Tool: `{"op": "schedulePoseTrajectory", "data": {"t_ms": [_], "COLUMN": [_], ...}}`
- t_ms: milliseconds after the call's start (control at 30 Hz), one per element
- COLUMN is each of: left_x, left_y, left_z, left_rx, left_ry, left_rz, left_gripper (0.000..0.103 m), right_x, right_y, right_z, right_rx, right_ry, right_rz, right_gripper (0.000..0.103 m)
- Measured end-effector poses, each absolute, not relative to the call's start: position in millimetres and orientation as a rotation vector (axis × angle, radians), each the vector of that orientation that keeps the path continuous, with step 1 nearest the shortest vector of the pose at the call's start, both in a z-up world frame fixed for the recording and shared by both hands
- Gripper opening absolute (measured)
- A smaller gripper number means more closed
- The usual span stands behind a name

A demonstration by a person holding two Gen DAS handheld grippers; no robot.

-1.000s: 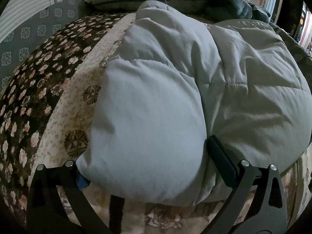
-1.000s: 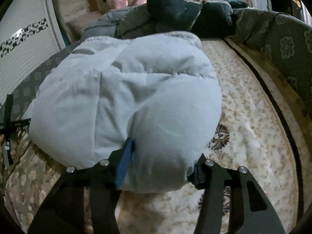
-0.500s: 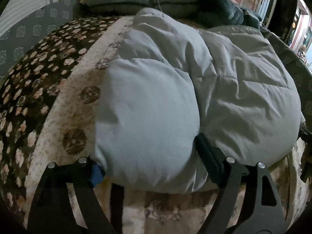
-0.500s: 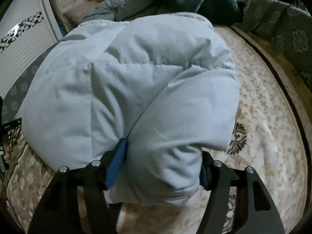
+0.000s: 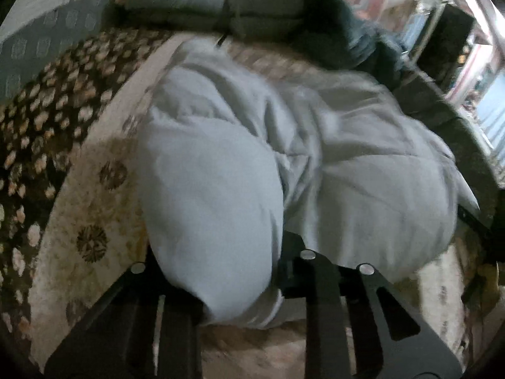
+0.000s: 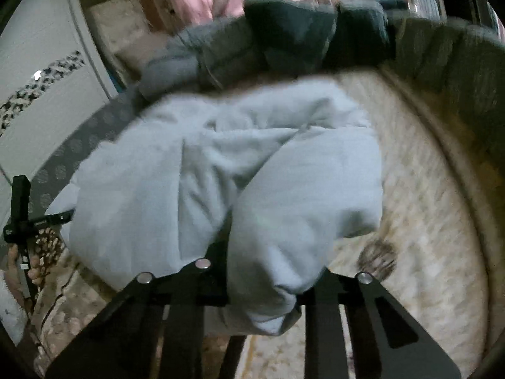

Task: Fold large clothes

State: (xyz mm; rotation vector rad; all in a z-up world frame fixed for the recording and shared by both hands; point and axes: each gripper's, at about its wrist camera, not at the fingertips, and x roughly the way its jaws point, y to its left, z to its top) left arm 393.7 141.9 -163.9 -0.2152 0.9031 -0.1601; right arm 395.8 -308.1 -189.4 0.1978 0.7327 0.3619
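Observation:
A pale grey-blue puffy jacket (image 5: 315, 164) lies in a thick bundle on the patterned bed. My left gripper (image 5: 217, 271) is shut on the jacket's near left bulge, which swells out between its black fingers. In the right wrist view the same jacket (image 6: 221, 164) fills the middle. My right gripper (image 6: 271, 284) is shut on the jacket's near right bulge. The left gripper (image 6: 22, 218) and a hand show at the left edge of that view. Both views are blurred.
A cream floral bedspread (image 5: 94, 214) with a dark flowered border (image 5: 34, 132) covers the bed. Dark grey and teal clothes (image 5: 284, 12) are piled at the bed's far end, also in the right wrist view (image 6: 284, 38). A white cupboard (image 6: 41, 72) stands at left.
Both grippers have closed in on the jacket's near bulges and pulled back toward me. The jacket now looks more crumpled and smaller in both views.

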Motion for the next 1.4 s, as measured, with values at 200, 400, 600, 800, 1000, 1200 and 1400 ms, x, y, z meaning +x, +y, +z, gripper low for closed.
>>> {"op": "schedulePoseTrajectory", "data": {"t_ms": [200,400,600,800,1000,1200,1400], "left_x": [298.8,208.7,201.5,194.6,142.5,66.6,15.1], "left_y": [98.2,76.6,75.2,74.1,82.2,49.1,24.7], "left_z": [-119.2,-140.6,-196.4,-183.4,-137.1,-22.5,50.5], "left_rx": [-0.217,-0.239,-0.222,-0.231,-0.172,-0.033,-0.043], "left_ry": [0.865,0.876,0.996,1.028,1.017,0.774,0.727], "left_rz": [-0.3,-0.342,-0.323,-0.276,-0.213,-0.129,-0.156], "left_gripper": [0.019,0.023,0.035,0.044,0.077,0.1,0.1], "right_x": [302.1,232.5,226.2,213.5,139.5,77.9,26.3], "right_y": [-360.2,-423.6,-419.7,-438.6,-482.3,-459.0,-417.3], "right_z": [-116.7,-159.4,-225.9,-208.5,-134.3,-19.8,64.8], "right_rx": [0.053,0.019,0.049,0.106,0.124,0.087,0.139], "right_ry": [0.655,0.877,1.008,1.053,0.88,0.642,0.549], "right_rz": [0.329,0.269,0.23,0.16,0.087,0.12,0.14], "right_gripper": [0.018,0.018,0.025,0.048,0.059,0.059,0.069]}}
